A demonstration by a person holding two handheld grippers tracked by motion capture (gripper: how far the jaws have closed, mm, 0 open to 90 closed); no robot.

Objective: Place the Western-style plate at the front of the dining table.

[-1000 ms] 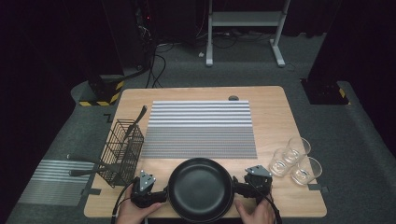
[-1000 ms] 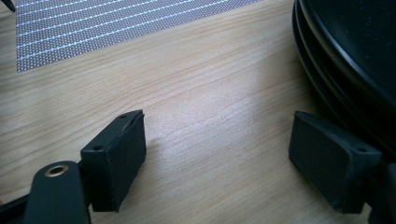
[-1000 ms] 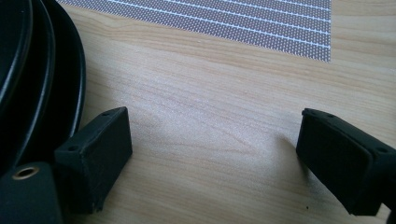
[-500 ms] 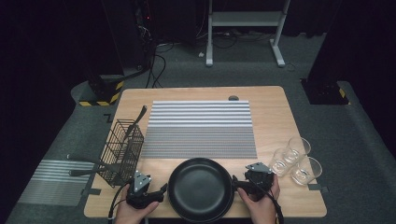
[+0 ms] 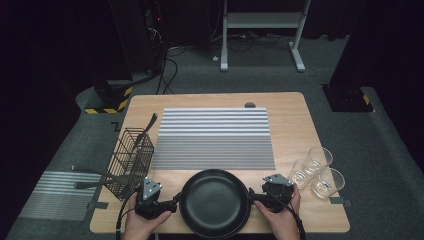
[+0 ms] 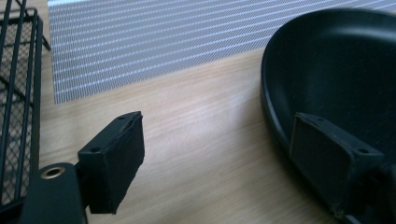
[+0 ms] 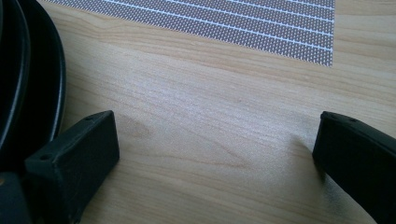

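A black frying pan (image 5: 215, 207) sits on the wooden table (image 5: 295, 125) at its front edge, between my two grippers. My left gripper (image 5: 175, 200) is at the pan's left side. In the left gripper view its open jaws (image 6: 219, 126) straddle the pan's rim (image 6: 275, 116), one inside the bowl and one over bare wood. They have just been opening and do not press the rim. My right gripper (image 5: 252, 196) is at the pan's right side. It (image 7: 217, 121) has opened wide, with only bare wood between its jaws and the pan (image 7: 28, 84) just outside one jaw.
A grey striped mat (image 5: 215, 137) covers the table's middle. A black wire basket (image 5: 131, 160) with a long handle stands at the left edge. Three clear glasses (image 5: 317, 172) stand at the right. A second striped mat (image 5: 50, 192) lies on the floor at the left.
My left gripper has lifted a little beside the pan. The pan and the right hand have kept their places.
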